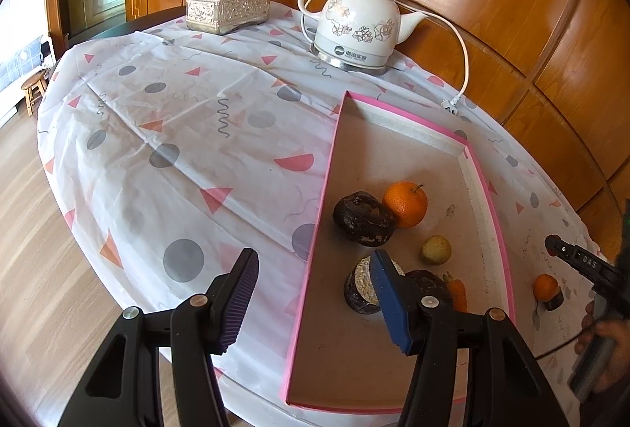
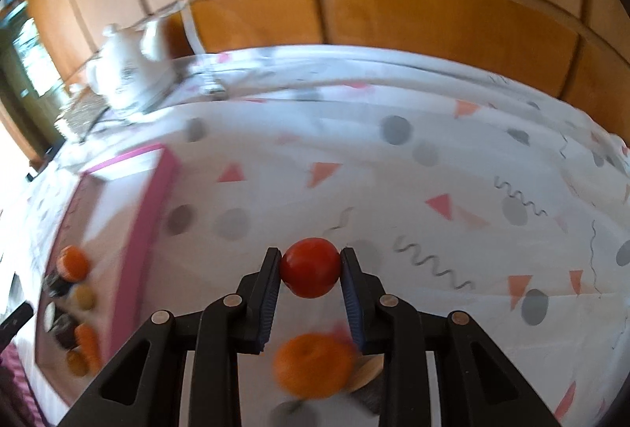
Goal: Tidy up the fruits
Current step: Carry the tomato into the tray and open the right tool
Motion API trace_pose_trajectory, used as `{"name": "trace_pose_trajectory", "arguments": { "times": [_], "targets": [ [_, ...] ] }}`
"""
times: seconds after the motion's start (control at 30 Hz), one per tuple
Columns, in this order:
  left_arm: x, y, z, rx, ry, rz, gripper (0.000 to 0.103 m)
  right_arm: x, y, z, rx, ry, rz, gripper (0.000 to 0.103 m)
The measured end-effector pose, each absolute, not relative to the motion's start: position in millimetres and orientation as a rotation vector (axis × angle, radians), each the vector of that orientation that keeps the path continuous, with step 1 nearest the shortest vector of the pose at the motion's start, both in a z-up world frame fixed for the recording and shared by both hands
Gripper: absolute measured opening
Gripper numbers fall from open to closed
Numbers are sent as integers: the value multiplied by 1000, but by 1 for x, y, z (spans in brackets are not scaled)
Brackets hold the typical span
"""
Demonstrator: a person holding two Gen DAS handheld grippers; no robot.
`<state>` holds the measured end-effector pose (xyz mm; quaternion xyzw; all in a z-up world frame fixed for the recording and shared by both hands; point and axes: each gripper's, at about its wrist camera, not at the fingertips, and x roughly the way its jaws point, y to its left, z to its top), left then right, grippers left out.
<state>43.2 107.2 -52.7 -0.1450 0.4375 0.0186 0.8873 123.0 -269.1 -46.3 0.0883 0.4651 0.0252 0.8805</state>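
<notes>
A shallow pink-rimmed box [image 1: 327, 167] lies on the patterned tablecloth. It holds an orange [image 1: 405, 204], two dark fruits [image 1: 362, 218], a small yellow-green fruit [image 1: 436, 250], a pale cut piece [image 1: 364, 281] and a carrot [image 1: 456, 293]. My left gripper [image 1: 313, 261] hangs open over the box's left rim with nothing between its fingers. In the right wrist view my right gripper [image 2: 310, 257] is shut on a red round fruit [image 2: 310, 269]. A blurred orange [image 2: 313, 366] lies below it, and the box [image 2: 145, 210] is to the left. The left wrist view shows that orange [image 1: 545, 286] right of the box.
A white kettle [image 1: 354, 25] with its cord [image 1: 464, 61] and a silver tissue box [image 1: 228, 10] stand at the table's far side. Wooden wall panels close the back and right. The tablecloth [image 1: 177, 151] spreads left of the box. A hand [image 1: 598, 340] shows at the right edge.
</notes>
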Motion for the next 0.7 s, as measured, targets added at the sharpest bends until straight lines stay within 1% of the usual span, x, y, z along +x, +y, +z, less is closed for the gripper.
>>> {"name": "trace_pose_trajectory", "arguments": {
  "times": [0.37,0.53,0.7],
  "targets": [
    [32,115,-43,-326,875,35,59,96,-182,-10,110,897,331,30],
    [29,115,-41,-330,866,29,59,90,-142,-14,38,918,418,30],
    [28,115,-41,-332,868,24,59,90,-112,-32,-39,981,451,30]
  ]
}}
